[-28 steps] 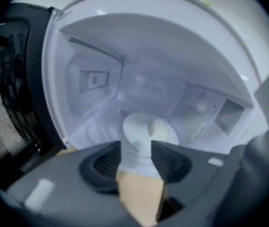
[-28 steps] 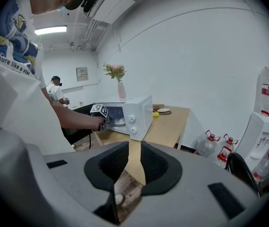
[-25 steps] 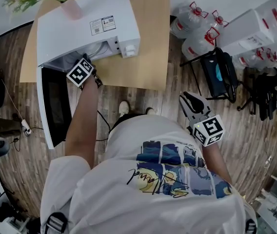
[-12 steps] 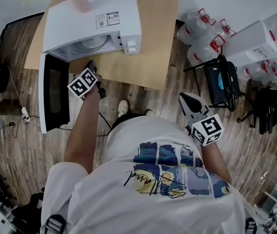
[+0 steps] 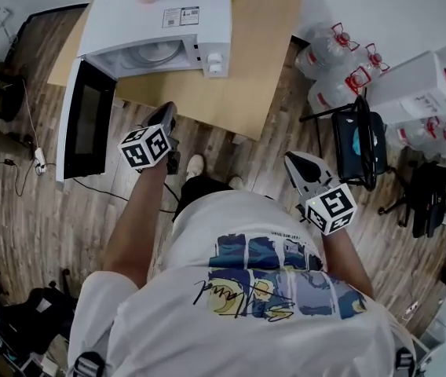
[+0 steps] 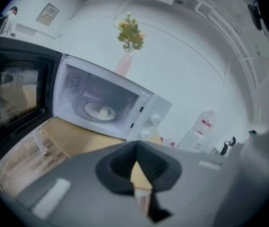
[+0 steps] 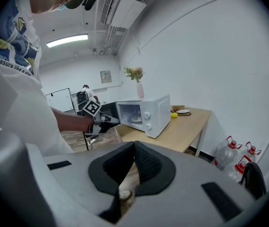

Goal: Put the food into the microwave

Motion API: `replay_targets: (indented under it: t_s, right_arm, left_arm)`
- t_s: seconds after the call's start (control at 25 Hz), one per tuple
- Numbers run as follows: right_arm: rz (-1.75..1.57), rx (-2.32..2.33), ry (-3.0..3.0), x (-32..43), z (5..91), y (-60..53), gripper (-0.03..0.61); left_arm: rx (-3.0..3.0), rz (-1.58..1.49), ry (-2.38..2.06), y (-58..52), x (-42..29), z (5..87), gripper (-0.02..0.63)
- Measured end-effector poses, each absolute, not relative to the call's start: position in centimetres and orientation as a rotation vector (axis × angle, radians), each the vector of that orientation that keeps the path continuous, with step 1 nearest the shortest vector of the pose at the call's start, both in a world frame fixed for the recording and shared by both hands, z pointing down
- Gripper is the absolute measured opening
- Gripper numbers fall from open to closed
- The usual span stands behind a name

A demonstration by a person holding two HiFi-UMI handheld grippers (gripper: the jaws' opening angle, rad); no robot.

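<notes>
Food (image 6: 105, 111) inside open microwave (image 5: 160, 10)

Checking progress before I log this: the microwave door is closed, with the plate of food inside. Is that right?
No. The microwave door stands open, swung out to the left, as the head view shows. The plate of food is inside the microwave.
</notes>
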State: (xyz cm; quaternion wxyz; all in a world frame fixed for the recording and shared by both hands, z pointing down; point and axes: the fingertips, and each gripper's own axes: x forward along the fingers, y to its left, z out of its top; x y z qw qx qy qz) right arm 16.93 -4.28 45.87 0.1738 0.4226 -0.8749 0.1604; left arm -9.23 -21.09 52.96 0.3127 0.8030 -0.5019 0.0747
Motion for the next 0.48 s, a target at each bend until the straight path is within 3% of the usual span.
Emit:
replay_targets:
  t_s: [0.48]
  right_arm:
    - [0.401,1.015,-2.561,15.1,46.2,-2.8,0.008]
  left_arm:
    - [2.273,0.282,-1.173,-11.0,-4.9,50.0,0.008]
